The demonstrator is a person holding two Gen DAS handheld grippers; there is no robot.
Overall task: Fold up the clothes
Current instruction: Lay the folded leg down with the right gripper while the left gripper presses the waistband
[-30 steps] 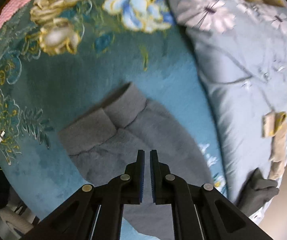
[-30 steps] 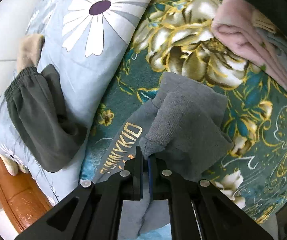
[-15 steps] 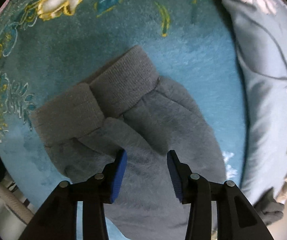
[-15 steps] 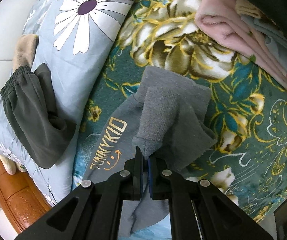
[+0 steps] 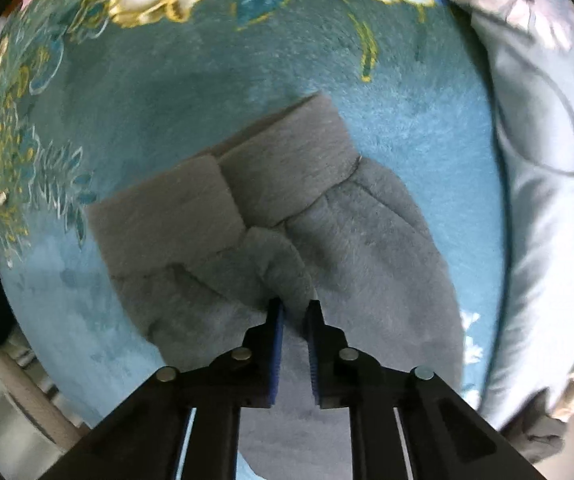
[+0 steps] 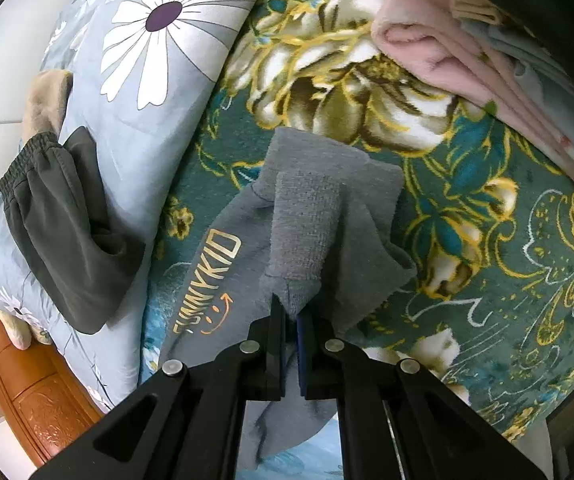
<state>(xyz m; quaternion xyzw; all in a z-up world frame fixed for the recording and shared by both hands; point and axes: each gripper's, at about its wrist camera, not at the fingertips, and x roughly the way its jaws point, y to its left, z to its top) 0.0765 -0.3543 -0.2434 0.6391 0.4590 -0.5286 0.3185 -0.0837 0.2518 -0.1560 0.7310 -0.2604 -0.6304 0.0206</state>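
Observation:
Grey fleece trousers lie on a teal floral blanket, their two ribbed cuffs side by side at the far end. My left gripper is shut on a raised pinch of the grey fabric just behind the cuffs. In the right wrist view the same grey trousers carry gold "FUNNYKID" lettering. My right gripper is shut on a fold of the ribbed grey fabric and holds it lifted above the blanket.
A light blue daisy-print quilt lies along the left, with dark green trousers and a beige garment on it. Pink folded clothing sits at the upper right. A wooden bed frame is at lower left.
My left gripper opened wide over the trousers half a second ago and has now closed on a pinch of fabric. My right gripper kept its grip and moved slightly along the blanket.

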